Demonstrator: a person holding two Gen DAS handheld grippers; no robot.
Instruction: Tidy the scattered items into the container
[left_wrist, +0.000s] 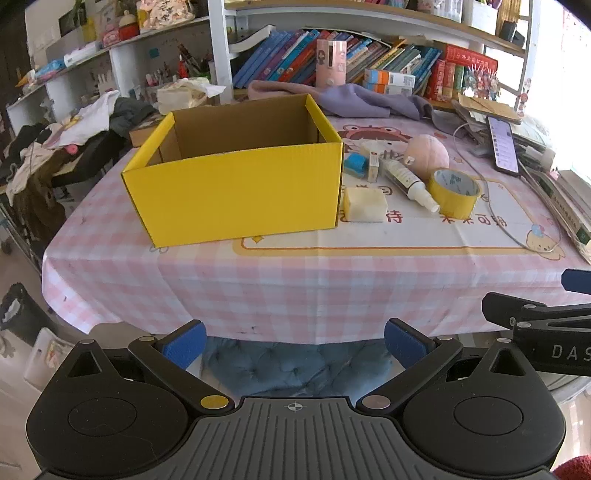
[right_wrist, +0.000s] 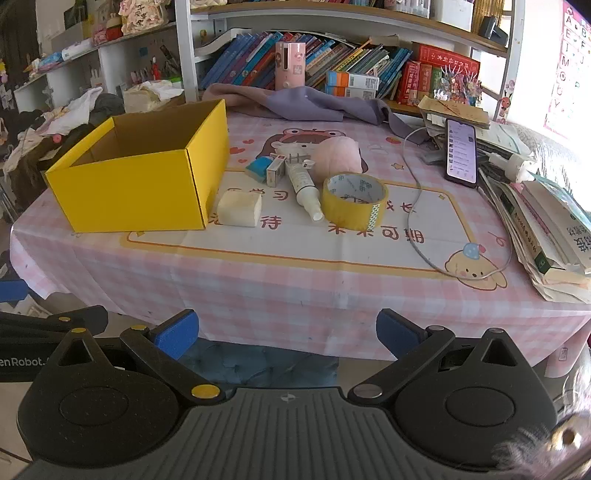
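- The yellow box (left_wrist: 232, 192) stands open-topped toward the left of the table (left_wrist: 295, 288). No flaps cover it, so things can be dropped straight in. What I can see of the inside looks bare, so I'd say the tidying has not begun.
- Right against its right-hand corner lies a pale block (left_wrist: 365, 205), perhaps soap or a sponge. It is the nearest piece to the box and probably the easiest first pick.
- Behind the block a small blue item (left_wrist: 356, 164) and a little carton (left_wrist: 373, 168) stand close together, with a white spray tube (left_wrist: 408, 181) lying on its side next to them, nozzle toward the table's near edge.
- A pink plush ball (left_wrist: 428, 153) rests behind the tube. It is round and soft, and may roll if nudged.
- The yellow tape roll (left_wrist: 456, 194) lies just right of the tube's nozzle, its hole tipped up toward the viewer. A finger could slip inside the ring.
- Further right a phone (left_wrist: 502, 146) leans on a stack of books (right_wrist: 546, 236) with a cable looping across the cloth. These seem to belong there rather than to the scatter.
- Left gripper (left_wrist: 293, 345): held back from the table edge, tilted downward, jaws spread wide with nothing between them.
- Right gripper (right_wrist: 288, 334): alongside it, likewise spread wide and empty, facing the cluster of scattered items, which suits it for the reach.
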